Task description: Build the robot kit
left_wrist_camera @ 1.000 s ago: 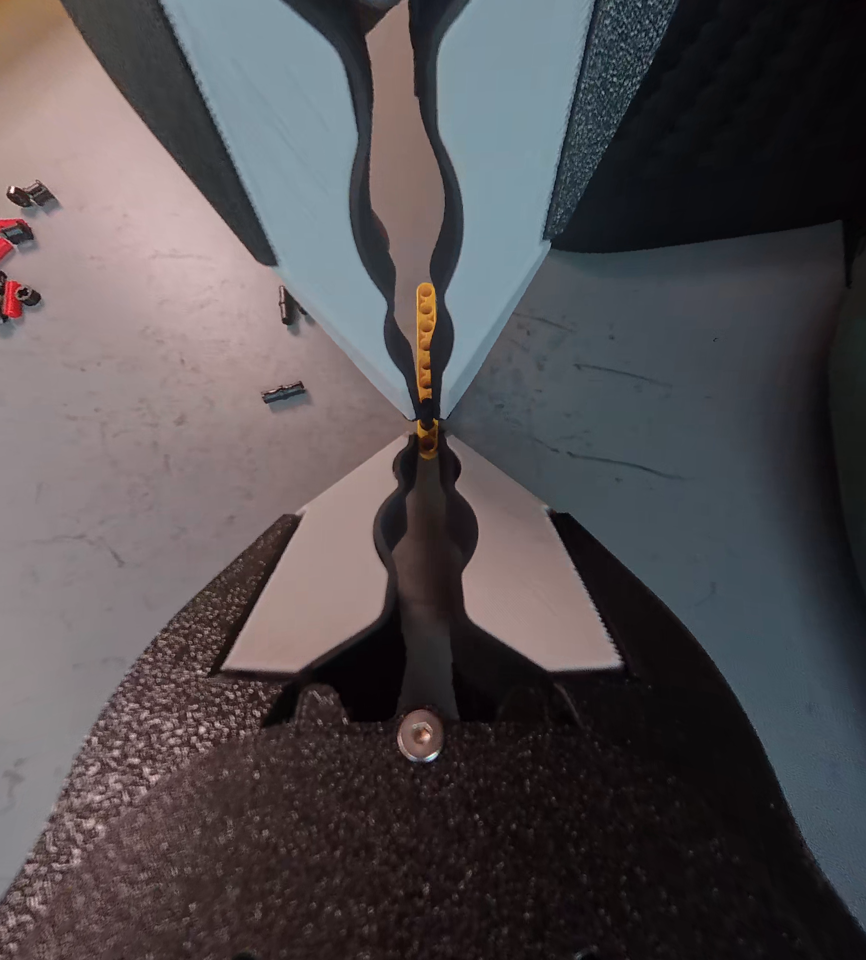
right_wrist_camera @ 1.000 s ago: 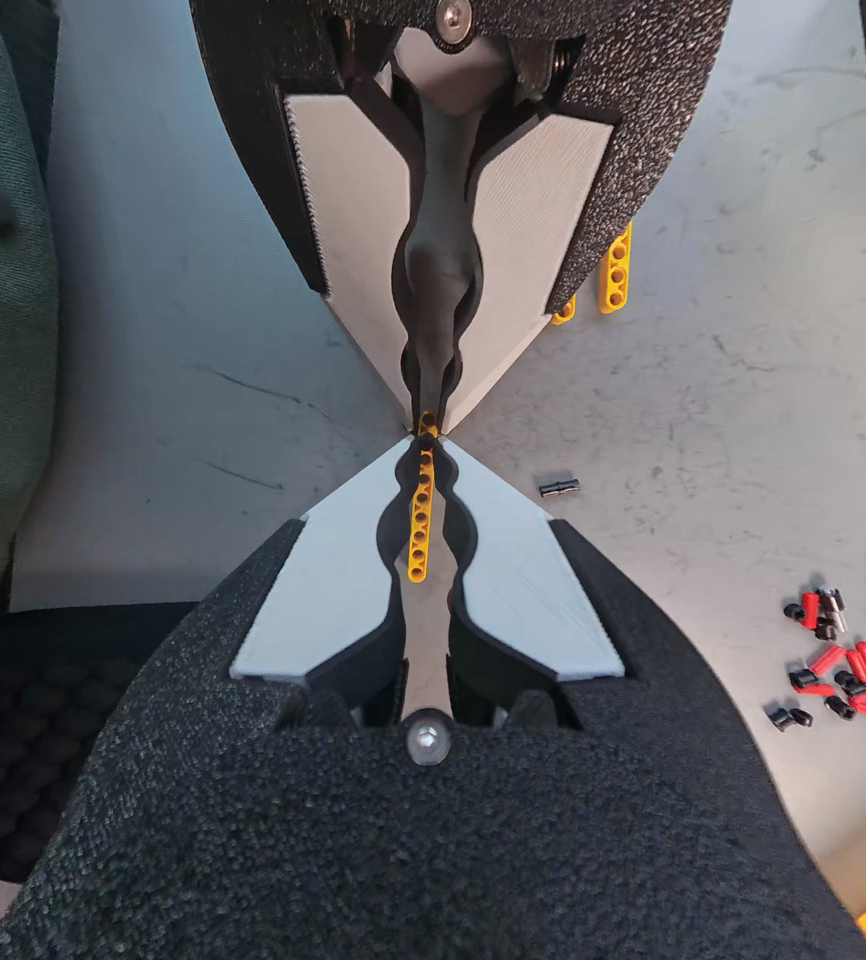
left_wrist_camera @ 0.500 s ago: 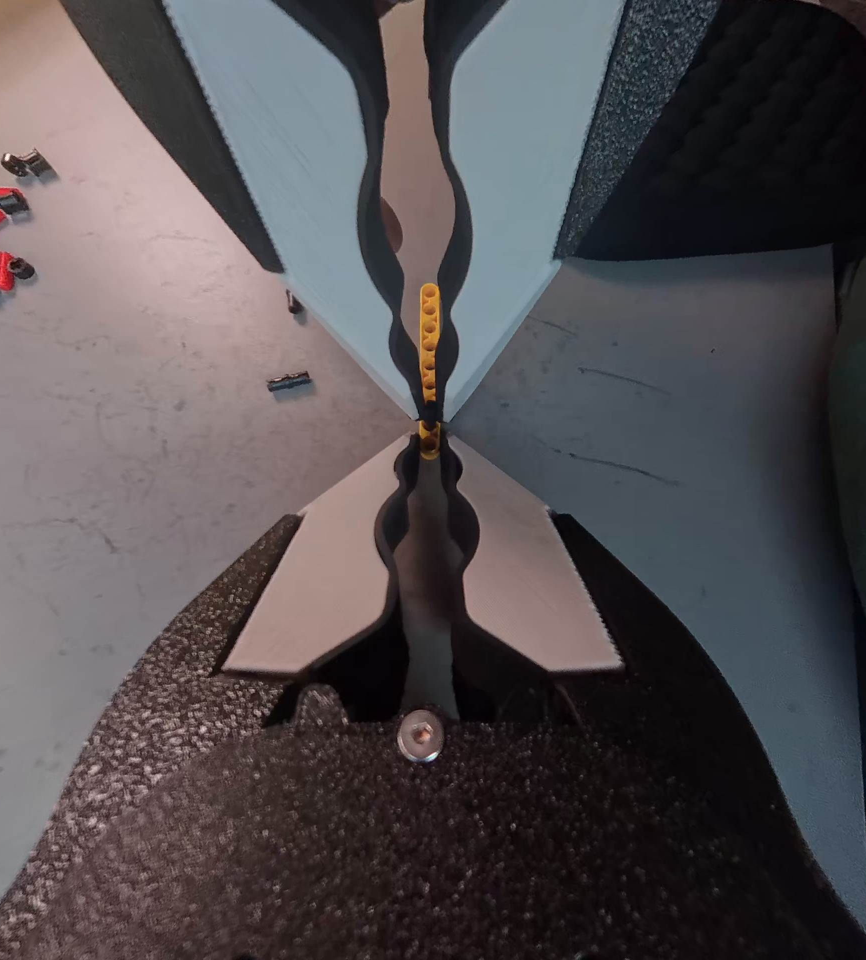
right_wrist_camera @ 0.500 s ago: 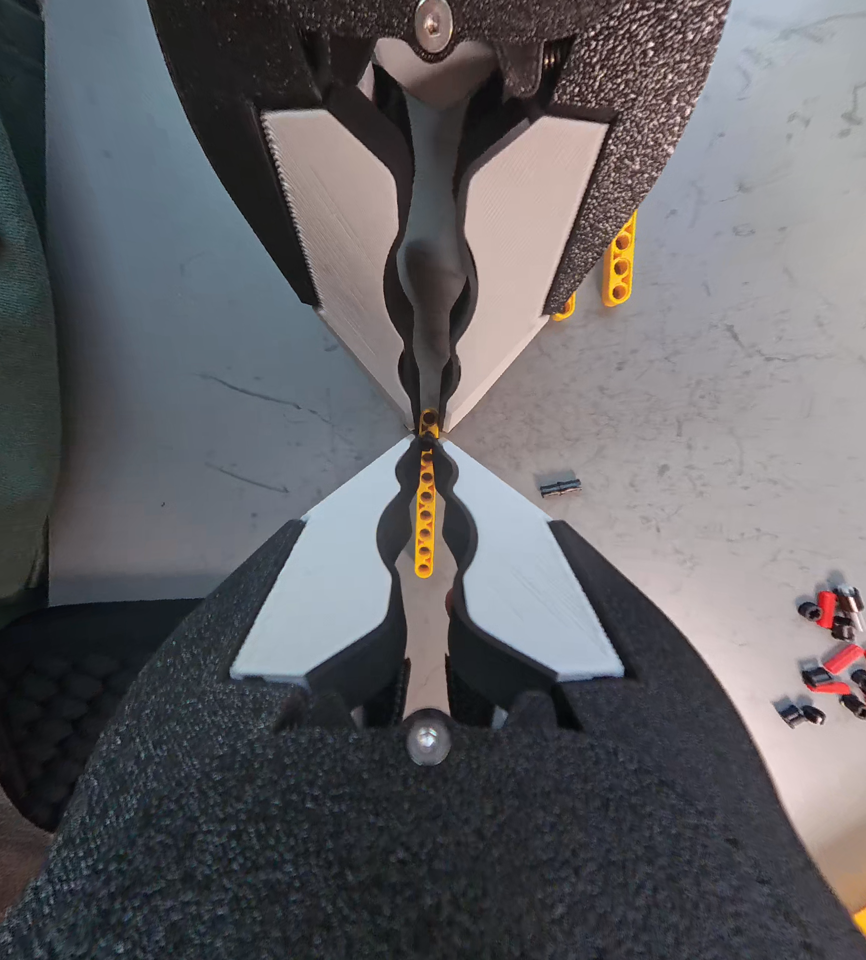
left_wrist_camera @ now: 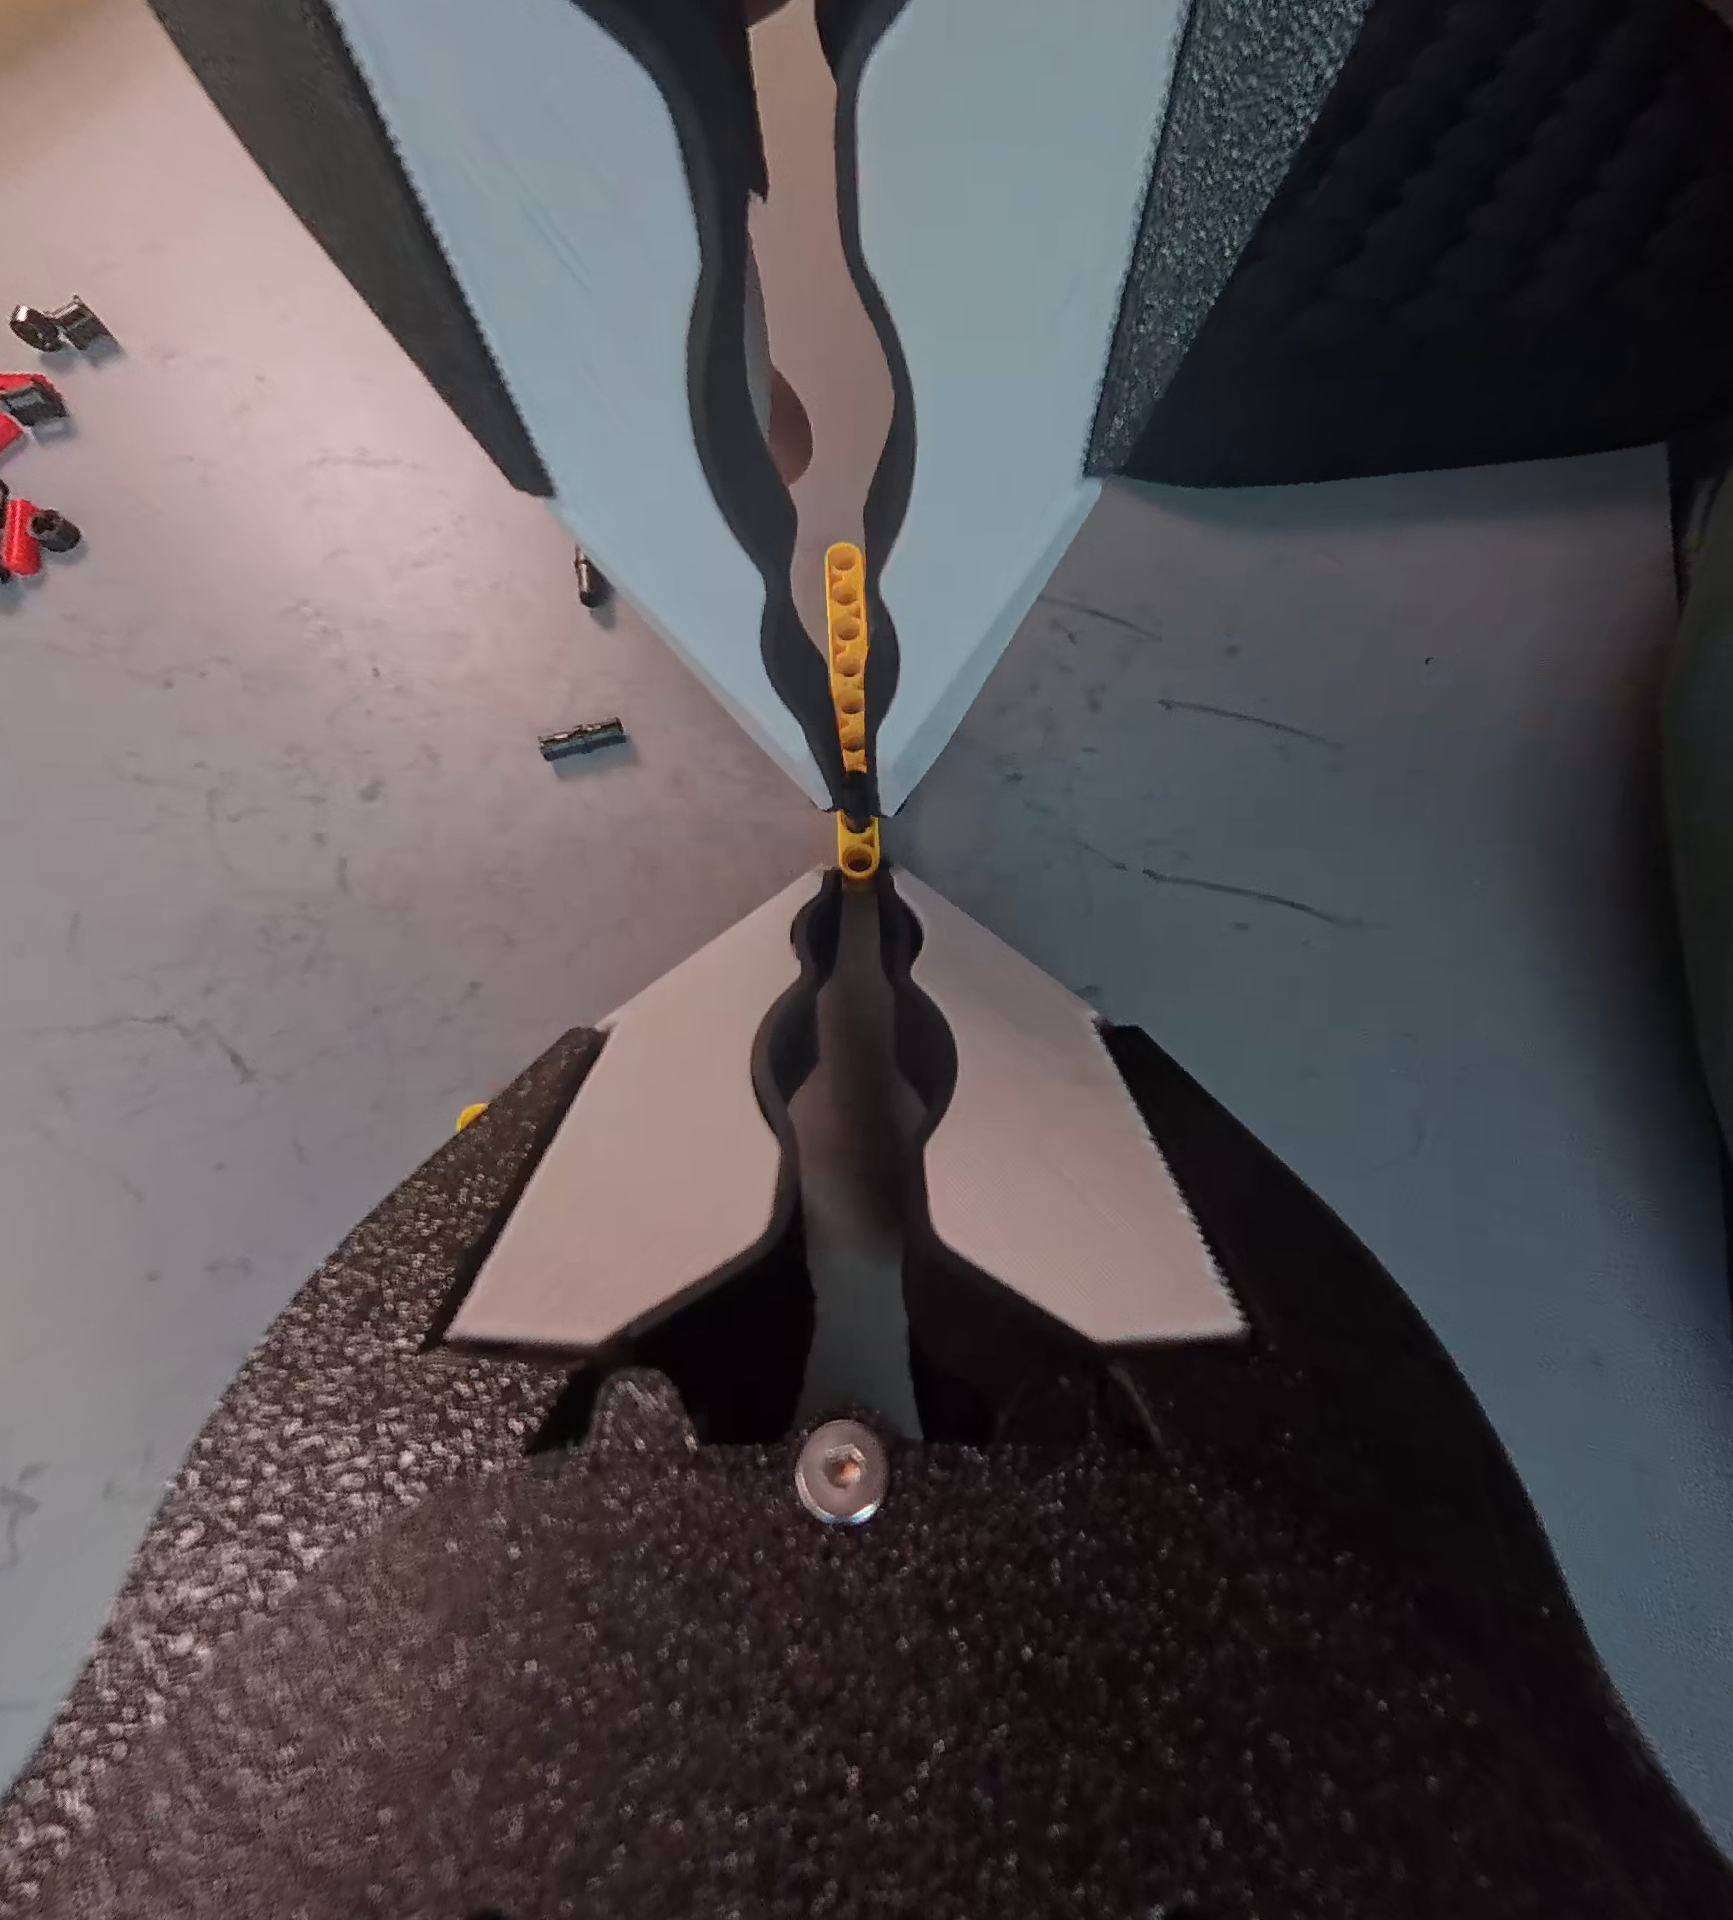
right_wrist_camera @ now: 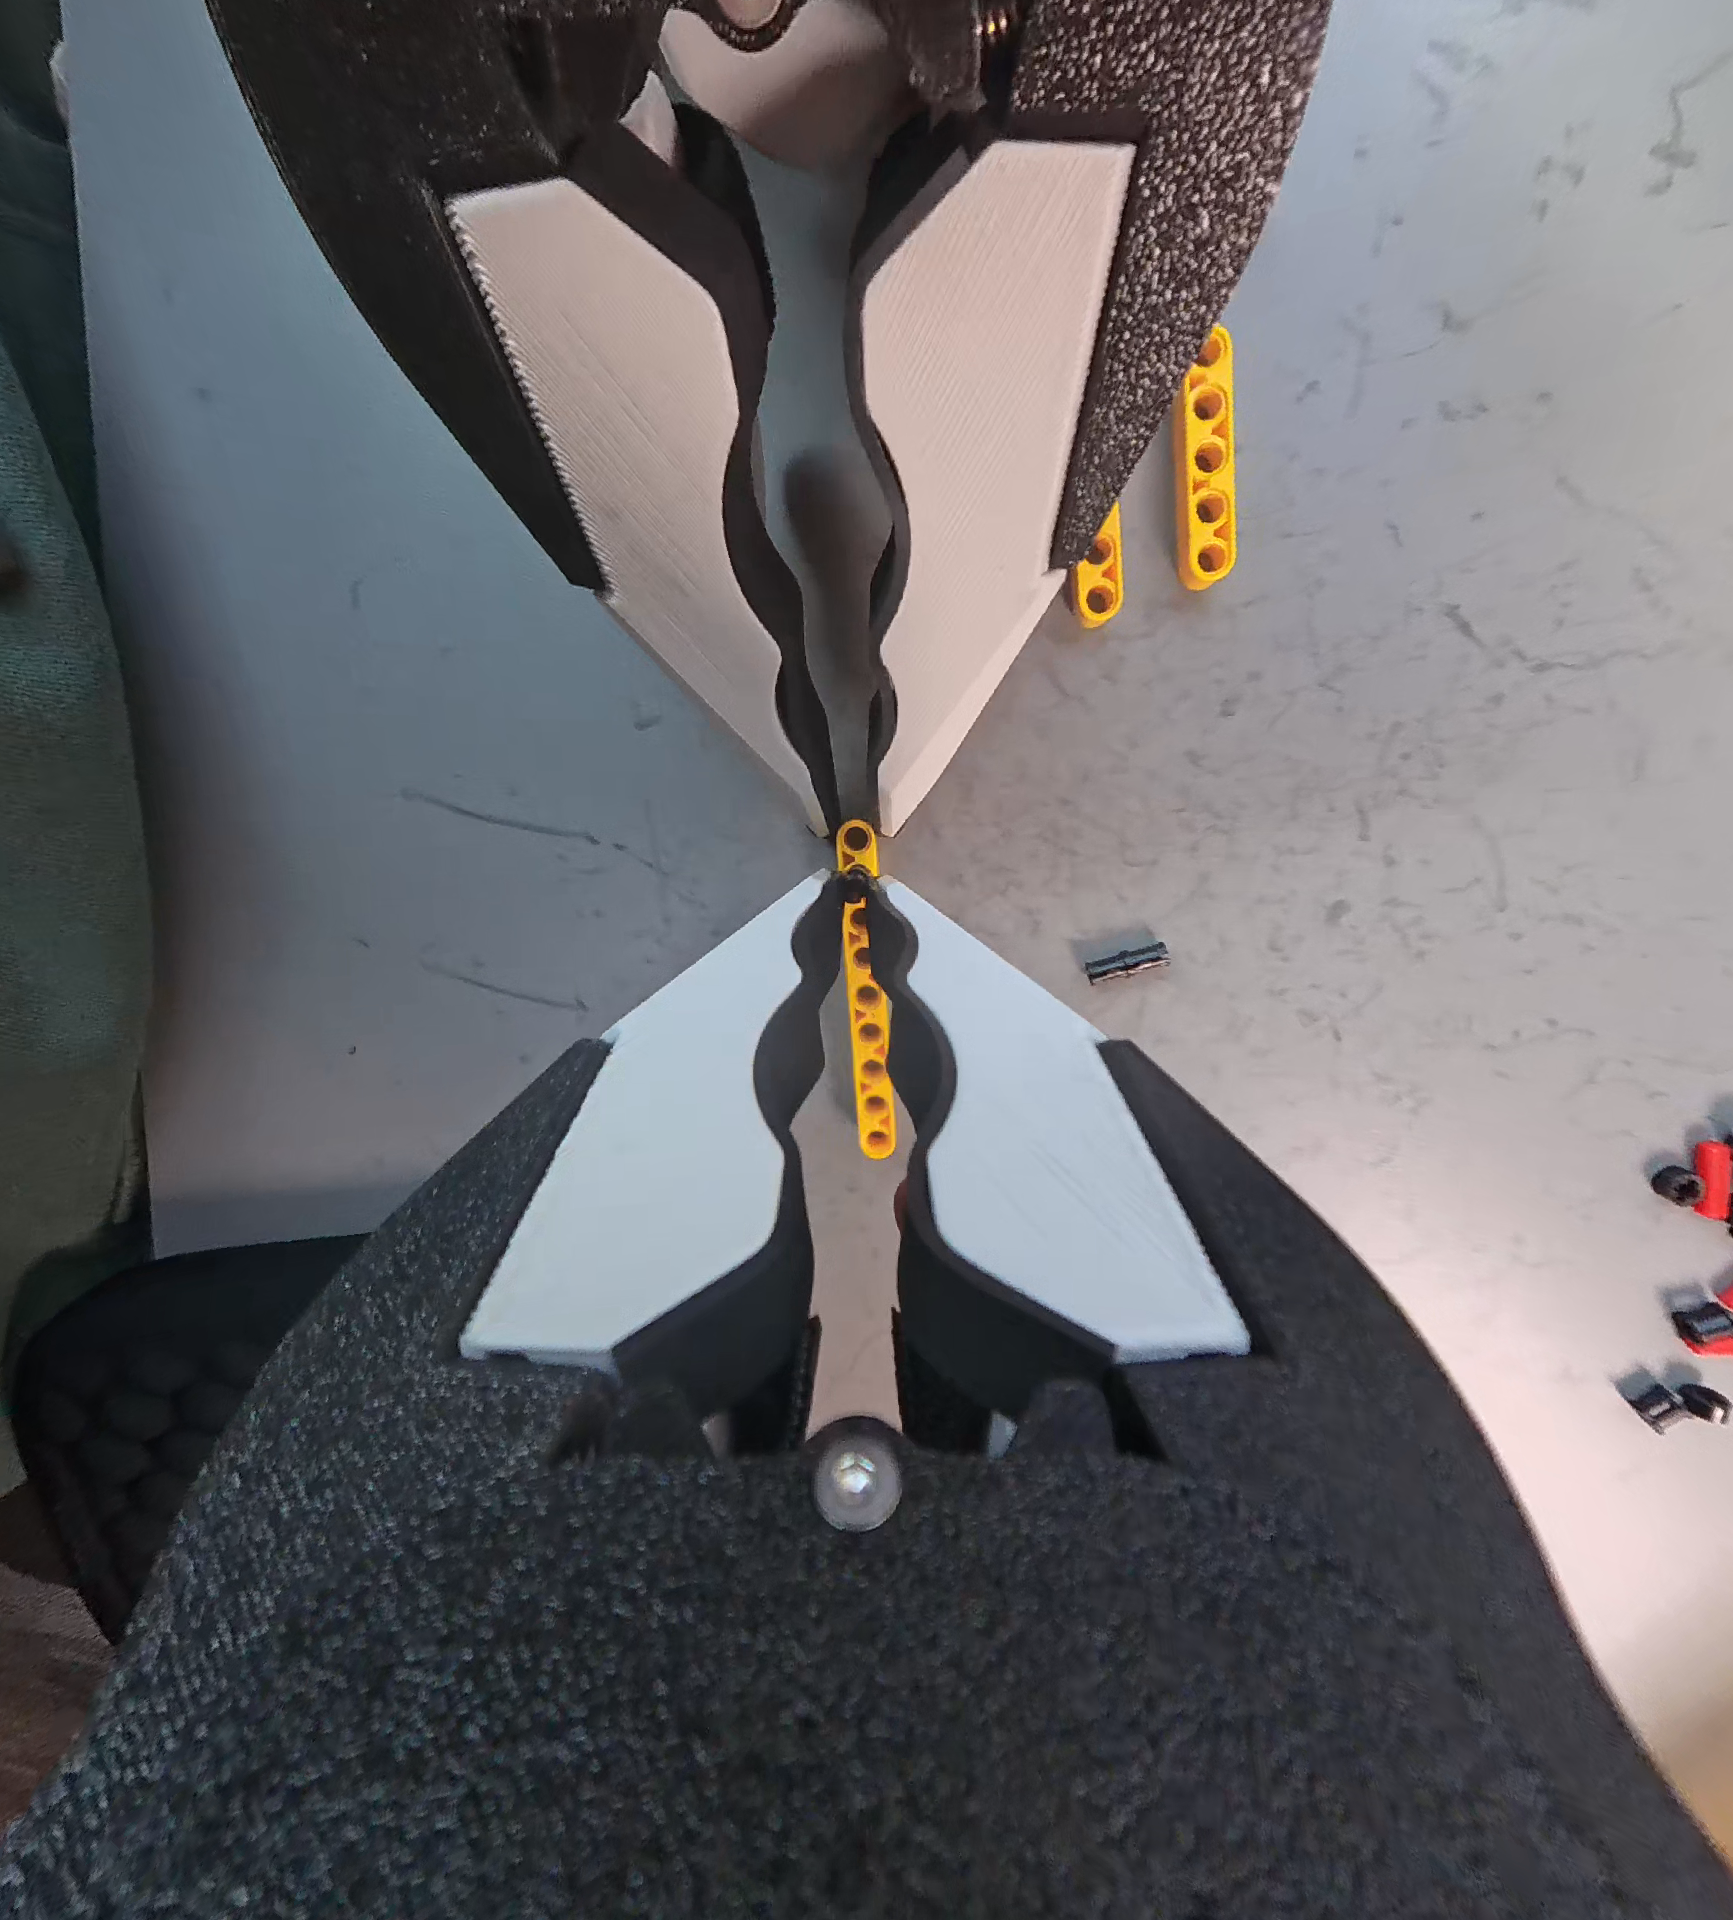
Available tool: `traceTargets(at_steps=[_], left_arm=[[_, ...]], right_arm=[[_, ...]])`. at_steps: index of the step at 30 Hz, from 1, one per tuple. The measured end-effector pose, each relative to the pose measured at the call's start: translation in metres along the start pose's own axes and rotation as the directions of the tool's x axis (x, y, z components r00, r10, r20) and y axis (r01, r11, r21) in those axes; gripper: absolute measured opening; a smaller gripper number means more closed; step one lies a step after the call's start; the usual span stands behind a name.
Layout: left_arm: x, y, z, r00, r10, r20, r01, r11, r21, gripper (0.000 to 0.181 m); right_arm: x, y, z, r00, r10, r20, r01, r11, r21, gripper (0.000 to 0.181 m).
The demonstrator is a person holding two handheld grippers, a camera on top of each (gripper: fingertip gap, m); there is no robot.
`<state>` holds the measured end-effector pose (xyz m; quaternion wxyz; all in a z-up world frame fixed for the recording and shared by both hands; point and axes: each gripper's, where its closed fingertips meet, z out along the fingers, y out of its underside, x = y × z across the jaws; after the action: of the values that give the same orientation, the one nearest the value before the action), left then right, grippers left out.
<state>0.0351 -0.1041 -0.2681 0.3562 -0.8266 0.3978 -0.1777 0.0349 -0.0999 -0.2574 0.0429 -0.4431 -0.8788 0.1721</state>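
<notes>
Left wrist view shows the left tool [left_wrist_camera: 857, 883] nearly pressed together, its tips just short of the near end of a thin yellow plastic beam with a row of holes [left_wrist_camera: 849, 665], touching or not I cannot tell. The right tool [right_wrist_camera: 857, 883] pinches that beam tip to tip above the grey scuffed counter [right_wrist_camera: 1464, 831]. I'd keep both in line. Only the right wrist view shows two spare yellow beams [right_wrist_camera: 1205, 457] lying beyond.

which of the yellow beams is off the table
The long yellow beam pinched in the right gripper; the two shorter yellow beams lie flat on the table.
</notes>
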Motion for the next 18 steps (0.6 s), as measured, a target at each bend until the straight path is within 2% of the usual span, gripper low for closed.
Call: traceTargets(at_steps=[7,18], left_arm=[[-0.0019,-0.0006,0.0004,1.000,-0.014,0.001,0.014,1.000,0.001,0.006],[-0.0021,-0.0015,0.0009,1.000,0.000,0.018,0.000,1.000,0.003,0.006]], right_arm=[[0.0028,0.0000,-0.0001,0.999,0.018,-0.051,-0.019,1.000,-0.012,0.003],[0.0028,-0.0031,0.0009,0.984,-0.053,-0.173,0.052,0.999,-0.011,0.003]])
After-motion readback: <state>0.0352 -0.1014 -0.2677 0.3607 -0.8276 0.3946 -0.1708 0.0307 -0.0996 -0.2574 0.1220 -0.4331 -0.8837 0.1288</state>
